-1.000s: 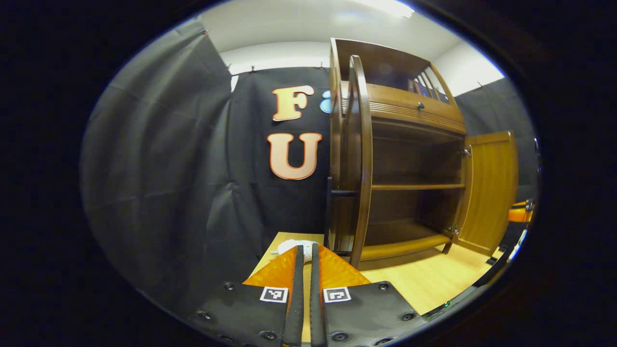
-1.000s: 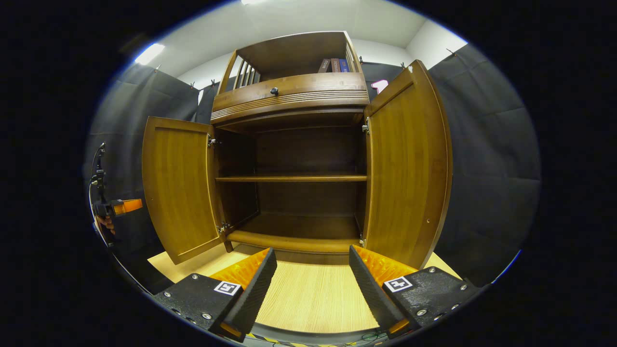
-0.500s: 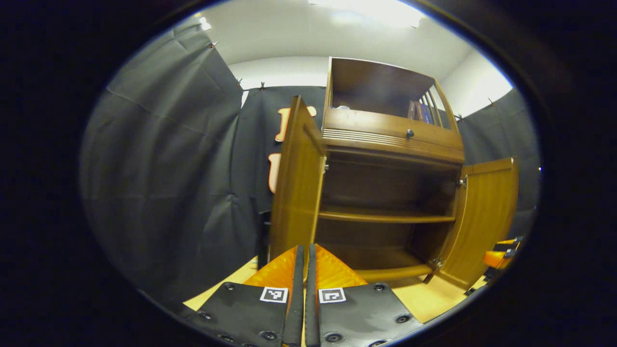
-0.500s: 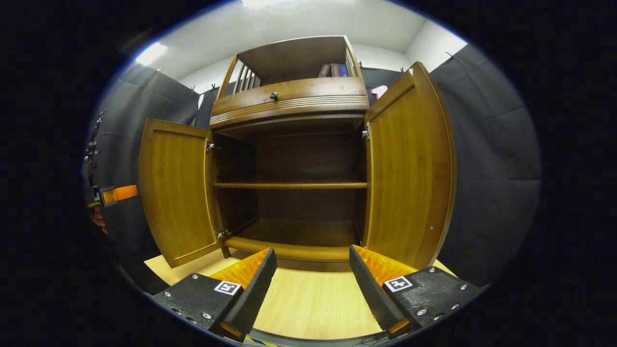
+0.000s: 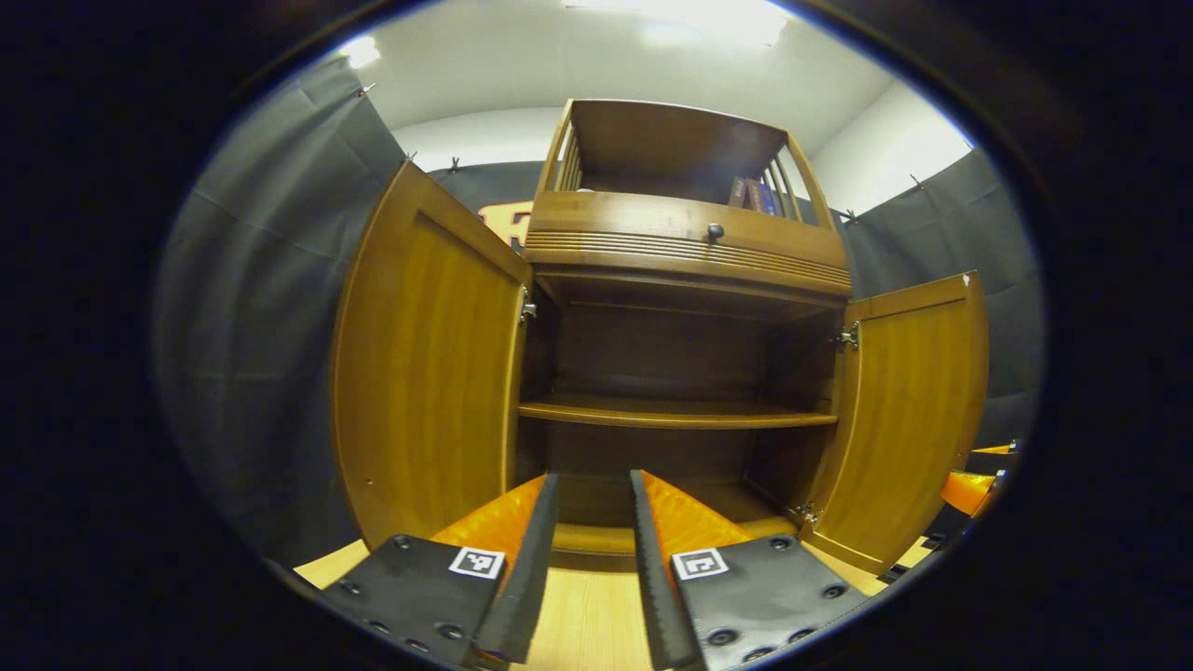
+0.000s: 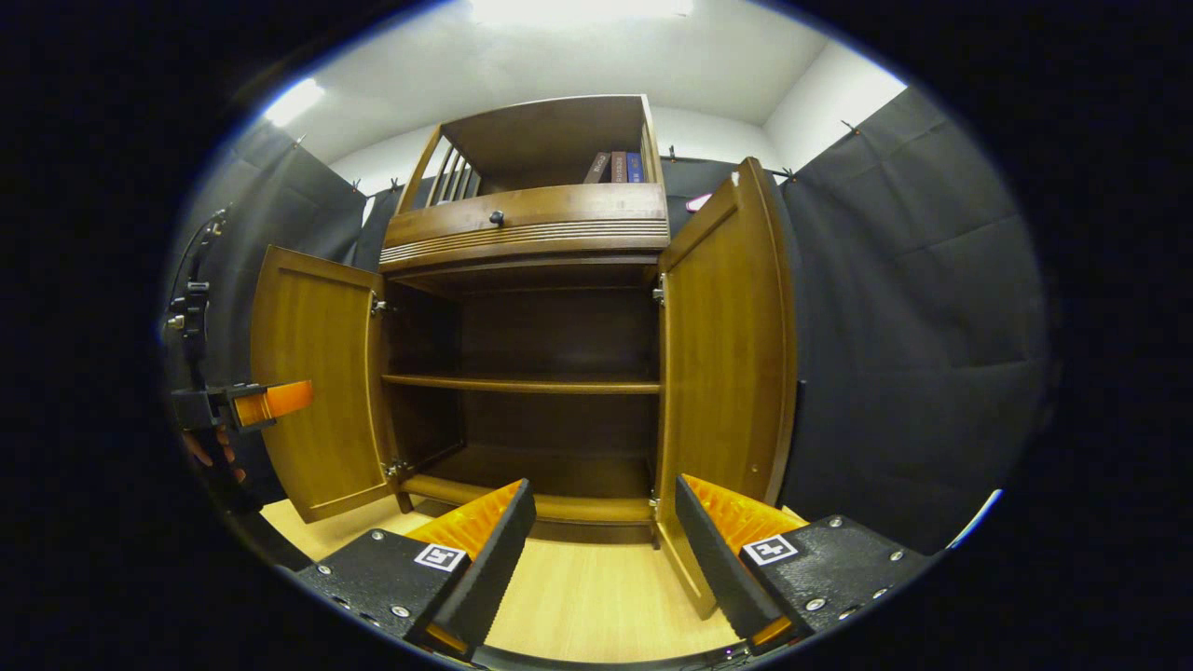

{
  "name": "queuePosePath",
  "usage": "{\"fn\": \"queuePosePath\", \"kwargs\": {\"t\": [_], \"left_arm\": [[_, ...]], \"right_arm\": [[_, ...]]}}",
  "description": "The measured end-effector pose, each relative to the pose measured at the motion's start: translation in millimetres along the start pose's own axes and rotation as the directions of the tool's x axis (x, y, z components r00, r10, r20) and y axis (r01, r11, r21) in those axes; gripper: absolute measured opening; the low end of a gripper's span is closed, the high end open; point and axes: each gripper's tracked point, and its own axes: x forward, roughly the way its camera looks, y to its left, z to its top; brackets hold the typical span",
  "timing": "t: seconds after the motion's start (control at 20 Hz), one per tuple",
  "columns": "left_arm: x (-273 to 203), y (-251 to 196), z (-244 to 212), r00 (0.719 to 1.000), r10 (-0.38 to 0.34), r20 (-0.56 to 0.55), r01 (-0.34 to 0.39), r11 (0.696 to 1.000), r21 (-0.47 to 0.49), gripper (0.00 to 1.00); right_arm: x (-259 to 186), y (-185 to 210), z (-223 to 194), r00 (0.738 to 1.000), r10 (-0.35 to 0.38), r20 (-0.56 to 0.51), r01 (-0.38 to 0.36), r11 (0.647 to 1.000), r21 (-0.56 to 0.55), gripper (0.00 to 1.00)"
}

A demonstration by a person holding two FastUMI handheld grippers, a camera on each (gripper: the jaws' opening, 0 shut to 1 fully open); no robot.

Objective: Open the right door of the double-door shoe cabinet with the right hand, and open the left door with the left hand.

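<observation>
The wooden shoe cabinet (image 5: 685,247) stands ahead with both doors swung out. In the left gripper view the left door (image 5: 429,373) hangs wide at the left and the right door (image 5: 909,419) at the right. My left gripper (image 5: 594,477) is open, holds nothing, and points at the dark lower compartment, short of the cabinet. In the right gripper view my right gripper (image 6: 603,485) is open and empty, just in front of the right door (image 6: 722,354). The left door (image 6: 312,391) is at the far left, with the left gripper (image 6: 270,401) and a hand (image 6: 210,452) beside it.
One inner shelf (image 6: 522,382) splits the bare interior. Above sit a drawer with a dark knob (image 6: 497,218) and an open top shelf with a few books (image 6: 615,168). The cabinet rests on a light wooden surface (image 6: 596,596). Black cloth walls close in on both sides.
My left gripper went from shut to open and swung round from the left door's edge to face the cabinet front. The right gripper stayed open and shifted slightly.
</observation>
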Motion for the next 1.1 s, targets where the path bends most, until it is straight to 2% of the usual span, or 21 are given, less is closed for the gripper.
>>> {"fn": "queuePosePath", "kwargs": {"t": [0.2, 0.3, 0.65, 1.1], "left_arm": [[-1.1, -1.9, -9.1, 0.999, -0.001, -0.034, 0.002, 1.000, 0.011, 0.84], [-5.0, 4.6, -12.5, 0.999, 0.029, -0.041, -0.028, 0.999, 0.025, 0.94], [-12.7, 21.3, -11.6, 0.998, 0.063, -0.015, -0.063, 0.997, 0.047, 0.94], [-16.5, 20.1, -2.7, 0.999, 0.045, 0.005, -0.045, 0.996, 0.080, 0.94]], "right_arm": [[0.0, -9.9, 0.3, 1.000, -0.020, 0.005, 0.020, 1.000, 0.021, 0.93], [0.4, -11.4, 0.2, 1.000, -0.020, 0.007, 0.020, 1.000, 0.012, 0.93], [2.9, -0.6, -3.1, 1.000, 0.008, 0.001, -0.008, 1.000, 0.010, 0.93], [4.8, 12.3, -6.7, 0.999, 0.034, -0.010, -0.034, 0.999, 0.022, 0.93]]}}
